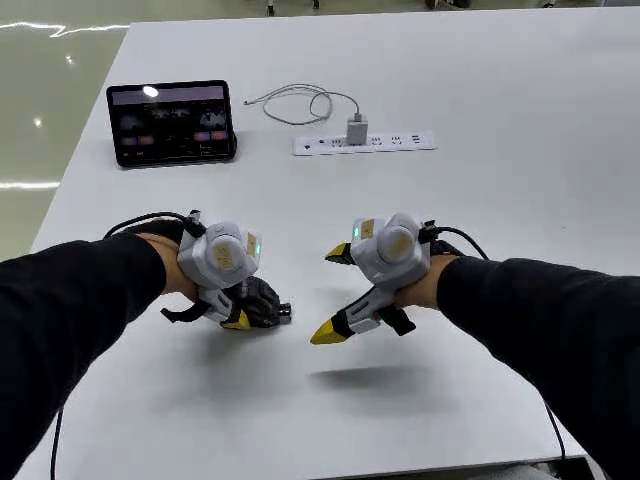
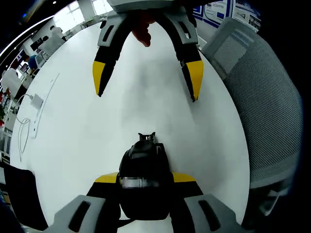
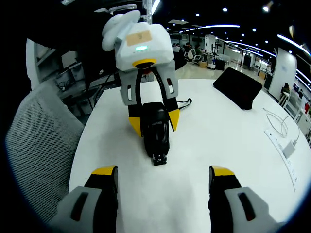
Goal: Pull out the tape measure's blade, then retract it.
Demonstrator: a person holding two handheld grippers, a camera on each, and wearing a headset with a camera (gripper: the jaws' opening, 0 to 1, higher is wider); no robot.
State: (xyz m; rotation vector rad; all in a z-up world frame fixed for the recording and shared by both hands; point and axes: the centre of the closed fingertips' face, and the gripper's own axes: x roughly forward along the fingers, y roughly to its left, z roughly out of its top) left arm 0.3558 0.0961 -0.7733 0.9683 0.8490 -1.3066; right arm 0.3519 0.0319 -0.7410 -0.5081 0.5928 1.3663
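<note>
Now | left gripper pinching tape measure, case partly hidden by jaws | right gripper spread

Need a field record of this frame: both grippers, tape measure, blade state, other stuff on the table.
left hand-held gripper: shut on the black tape measure
right hand-held gripper: open, facing the tape measure, not touching it
blade: not pulled out; only the end hook shows at the case mouth
surface: white table
far side: tablet, power strip with a plugged-in charger and white cable
</note>
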